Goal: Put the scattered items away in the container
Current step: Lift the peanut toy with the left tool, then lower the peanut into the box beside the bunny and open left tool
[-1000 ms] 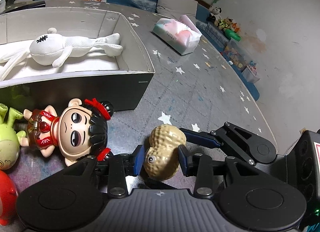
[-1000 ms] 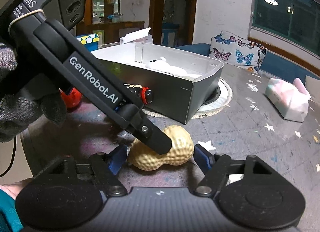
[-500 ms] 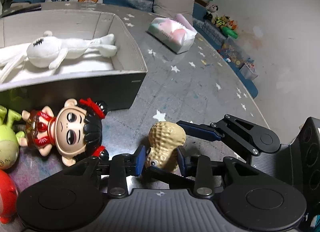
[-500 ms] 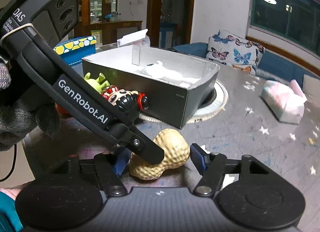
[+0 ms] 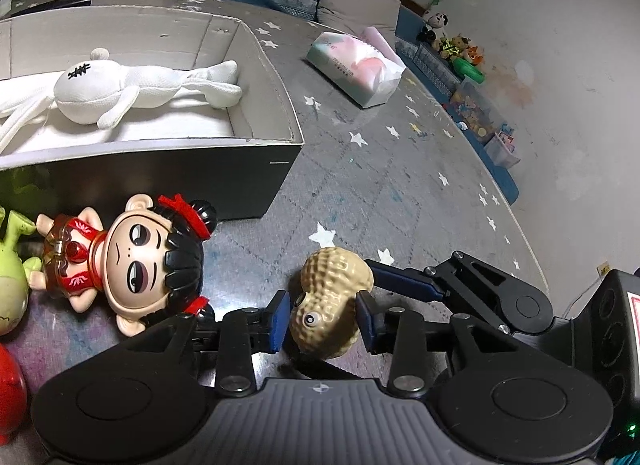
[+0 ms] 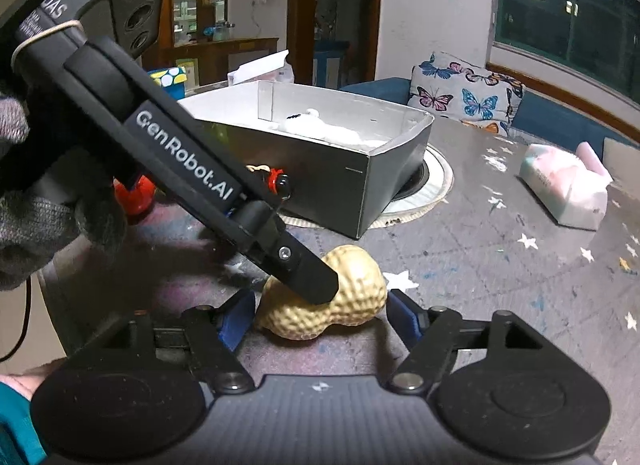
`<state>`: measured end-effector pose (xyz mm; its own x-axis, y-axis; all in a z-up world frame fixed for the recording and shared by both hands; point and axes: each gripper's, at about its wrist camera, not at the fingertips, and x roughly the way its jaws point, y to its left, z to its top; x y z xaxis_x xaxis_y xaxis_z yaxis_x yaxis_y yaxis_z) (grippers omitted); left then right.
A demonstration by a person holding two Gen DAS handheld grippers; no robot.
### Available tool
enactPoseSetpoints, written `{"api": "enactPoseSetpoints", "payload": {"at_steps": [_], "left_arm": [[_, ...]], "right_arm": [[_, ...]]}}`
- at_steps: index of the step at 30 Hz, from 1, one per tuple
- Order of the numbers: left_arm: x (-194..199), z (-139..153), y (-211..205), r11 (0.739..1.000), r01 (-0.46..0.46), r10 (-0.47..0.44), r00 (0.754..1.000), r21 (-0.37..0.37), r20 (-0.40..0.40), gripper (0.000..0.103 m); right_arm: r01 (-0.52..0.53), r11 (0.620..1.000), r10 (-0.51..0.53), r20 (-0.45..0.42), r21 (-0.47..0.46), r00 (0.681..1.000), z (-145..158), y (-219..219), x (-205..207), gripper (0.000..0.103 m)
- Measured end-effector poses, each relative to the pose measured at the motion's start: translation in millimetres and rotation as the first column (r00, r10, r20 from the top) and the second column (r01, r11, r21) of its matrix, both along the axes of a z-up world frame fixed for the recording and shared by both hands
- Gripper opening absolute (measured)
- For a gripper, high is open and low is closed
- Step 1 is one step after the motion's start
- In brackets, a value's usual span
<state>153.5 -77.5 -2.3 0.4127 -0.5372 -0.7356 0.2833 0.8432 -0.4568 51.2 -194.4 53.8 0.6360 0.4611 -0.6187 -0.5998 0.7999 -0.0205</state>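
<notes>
A tan peanut toy [image 5: 330, 305] with a small eye sits between the blue pads of my left gripper [image 5: 322, 321], which is shut on it; the toy looks tilted just above the table. My right gripper [image 6: 322, 317] is open around the same peanut toy [image 6: 352, 297], its pads apart from the toy. The grey box [image 5: 256, 173] holds a white rag doll [image 5: 120, 85]. A doll with black hair and a red outfit [image 5: 132, 261] lies in front of the box, with a green toy [image 5: 10, 285] and a red toy [image 5: 8, 385] at the left.
A pink and green tissue pack [image 5: 356, 65] lies on the star-patterned table [image 5: 400, 193] beyond the box. The box stands partly on a round white mat [image 6: 436, 185]. Cushions and small toys line the far wall. The table's edge curves at the right.
My left gripper's pads have closed in on the peanut toy and it has tipped up. The right gripper has stayed open around it.
</notes>
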Motion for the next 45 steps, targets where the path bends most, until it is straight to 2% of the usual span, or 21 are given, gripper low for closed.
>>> {"api": "enactPoseSetpoints", "payload": {"at_steps": [7, 13, 17, 21, 24, 28, 32, 36, 41, 45], "left_arm": [[-0.9, 0.0, 0.0, 1.0, 0.009, -0.009, 1.0, -0.006, 0.005, 0.039], [-6.7, 9.9, 4.5, 1.0, 0.007, -0.007, 1.0, -0.018, 0.027, 0.037], [-8.4, 24.6, 10.6, 1.0, -0.009, 0.011, 0.998, -0.029, 0.061, 0.037], [-5.7, 50.1, 21.7, 0.998, -0.04, 0.046, 0.991, -0.048, 0.127, 0.037], [5.8, 70.0, 33.7, 0.995, -0.078, 0.088, 0.98, -0.062, 0.177, 0.037], [29.8, 82.8, 51.9, 0.989, -0.13, 0.143, 0.969, -0.075, 0.203, 0.036], [57.7, 76.2, 68.7, 0.983, -0.166, 0.177, 0.966, -0.075, 0.186, 0.034], [87.1, 52.2, 81.8, 0.977, -0.199, 0.208, 0.971, -0.08, 0.12, 0.034], [106.6, 32.1, 88.2, 0.974, -0.213, 0.219, 0.973, -0.079, 0.069, 0.034], [113.0, 21.5, 91.4, 0.973, -0.215, 0.219, 0.975, -0.084, 0.041, 0.032]], "right_arm": [[0.004, 1.0, -0.004, 0.0, 0.018, 1.0, 0.3, -1.9, -2.3, 0.071], [-0.013, 1.0, 0.013, 0.032, -0.003, 0.999, 11.4, 1.1, -5.9, 0.069], [-0.022, 1.0, 0.022, 0.064, -0.005, 0.998, 23.9, 5.3, -4.7, 0.069], [-0.049, 0.999, 0.052, 0.131, -0.02, 0.99, 46.6, 13.2, 3.0, 0.069], [-0.072, 0.997, 0.078, 0.187, -0.038, 0.979, 65.0, 25.4, 19.7, 0.069], [-0.105, 0.993, 0.115, 0.233, -0.058, 0.966, 81.5, 48.0, 54.1, 0.067], [-0.142, 0.988, 0.153, 0.202, -0.068, 0.968, 82.5, 70.6, 92.9, 0.064], [-0.158, 0.982, 0.17, 0.13, -0.099, 0.977, 65.2, 89.7, 128.4, 0.064], [-0.17, 0.974, 0.182, 0.073, -0.148, 0.981, 44.3, 104.2, 156.8, 0.063], [-0.168, 0.972, 0.177, 0.043, -0.164, 0.983, 32.6, 108.2, 163.3, 0.063]]}}
